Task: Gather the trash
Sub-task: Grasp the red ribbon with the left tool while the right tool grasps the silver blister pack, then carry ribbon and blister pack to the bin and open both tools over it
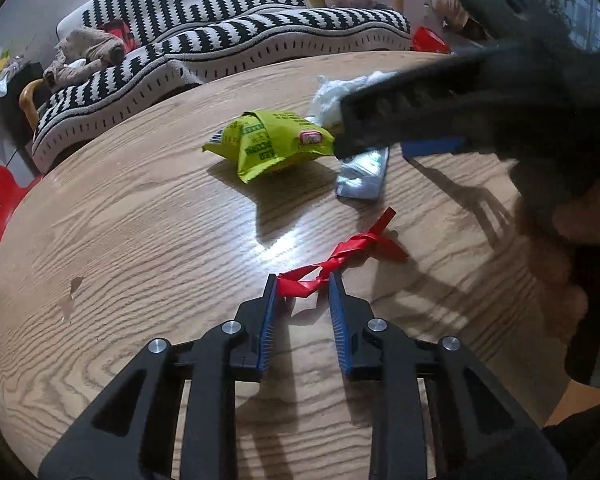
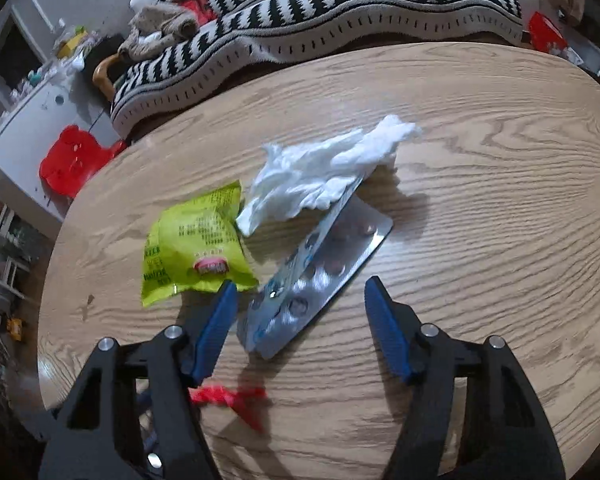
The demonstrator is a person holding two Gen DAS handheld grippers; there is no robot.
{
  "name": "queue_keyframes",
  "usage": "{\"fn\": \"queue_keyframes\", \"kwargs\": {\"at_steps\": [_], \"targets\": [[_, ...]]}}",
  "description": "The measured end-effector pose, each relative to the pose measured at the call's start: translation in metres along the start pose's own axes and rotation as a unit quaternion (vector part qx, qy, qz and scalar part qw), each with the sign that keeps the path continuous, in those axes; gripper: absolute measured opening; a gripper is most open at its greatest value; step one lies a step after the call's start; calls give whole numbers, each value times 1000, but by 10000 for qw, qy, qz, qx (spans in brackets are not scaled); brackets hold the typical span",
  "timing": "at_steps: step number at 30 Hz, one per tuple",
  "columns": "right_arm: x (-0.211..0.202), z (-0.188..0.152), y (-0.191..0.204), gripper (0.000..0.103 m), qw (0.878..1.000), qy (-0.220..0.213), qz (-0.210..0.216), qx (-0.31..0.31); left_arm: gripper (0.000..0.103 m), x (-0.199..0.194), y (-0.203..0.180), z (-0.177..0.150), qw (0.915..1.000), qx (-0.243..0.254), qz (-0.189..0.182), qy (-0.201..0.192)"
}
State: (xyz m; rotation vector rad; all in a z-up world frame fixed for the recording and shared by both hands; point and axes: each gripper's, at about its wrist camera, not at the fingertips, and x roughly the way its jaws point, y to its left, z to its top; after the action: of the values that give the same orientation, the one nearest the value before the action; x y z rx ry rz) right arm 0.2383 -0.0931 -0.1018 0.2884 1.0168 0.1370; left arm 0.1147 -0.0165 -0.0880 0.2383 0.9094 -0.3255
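Now the left gripper (image 1: pixel 302 282) clamps the twisted red plastic strip (image 1: pixel 340 258), ready to lift, while the right gripper (image 2: pixel 300 292) gapes astride the silver foil blister pack (image 2: pixel 320 276) and must close.

- A twisted red ribbon (image 1: pixel 340 258) lay on my desk (image 1: pixel 140 240), one end between my left gripper's (image 1: pixel 302 286) pads.
- A crumpled yellow-green wrapper (image 2: pixel 196 246) lay flat.
- A white tissue (image 2: pixel 320 176) draped over silver blister packs (image 2: pixel 320 276).

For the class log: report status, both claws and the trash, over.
Left claw closed on red ribbon. Right claw open over blister pack. Green wrapper, tissue remain. Nothing blocking.
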Motion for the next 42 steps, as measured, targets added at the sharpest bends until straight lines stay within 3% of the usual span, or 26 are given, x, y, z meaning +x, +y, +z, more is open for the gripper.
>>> {"fn": "queue_keyframes", "kwargs": {"at_steps": [3,5,6,7,8,11,19,24,28,34,42], "targets": [[3,0,3,65,9999,15,-88,-56,24,-4,-6,-4,10000,81,30,30],[3,-3,7,43,9999,36,-43,-145,24,-7,-8,-6,9999,85,66,35],[2,-5,7,39,9999,45,51,-139,24,-9,-7,-7,10000,60,61,32],[1,-7,7,24,9997,59,202,-121,24,-11,-6,-7,10000,23,53,22],[-3,-9,7,15,9995,52,286,-128,23,-13,-3,-8,10000,-53,37,21],[-19,-18,5,6,9991,-125,337,-202,23,-21,2,-6,9997,-231,16,-2],[-79,-31,-7,6,9982,-410,244,-368,23,-45,3,-1,9983,-573,-64,-101],[-123,-57,-18,6,9970,-382,495,-459,23,-63,-15,0,9978,-640,-80,-130],[-146,-76,-26,6,9967,-417,462,-520,24,-76,-29,1,9971,-725,-153,-180],[-178,-102,-63,6,9973,-562,199,-434,24,-90,-57,5,9969,-673,-243,-335],[-205,-109,-112,6,9966,-751,-107,-327,24,-82,-74,14,9965,-712,-235,-379]]}}
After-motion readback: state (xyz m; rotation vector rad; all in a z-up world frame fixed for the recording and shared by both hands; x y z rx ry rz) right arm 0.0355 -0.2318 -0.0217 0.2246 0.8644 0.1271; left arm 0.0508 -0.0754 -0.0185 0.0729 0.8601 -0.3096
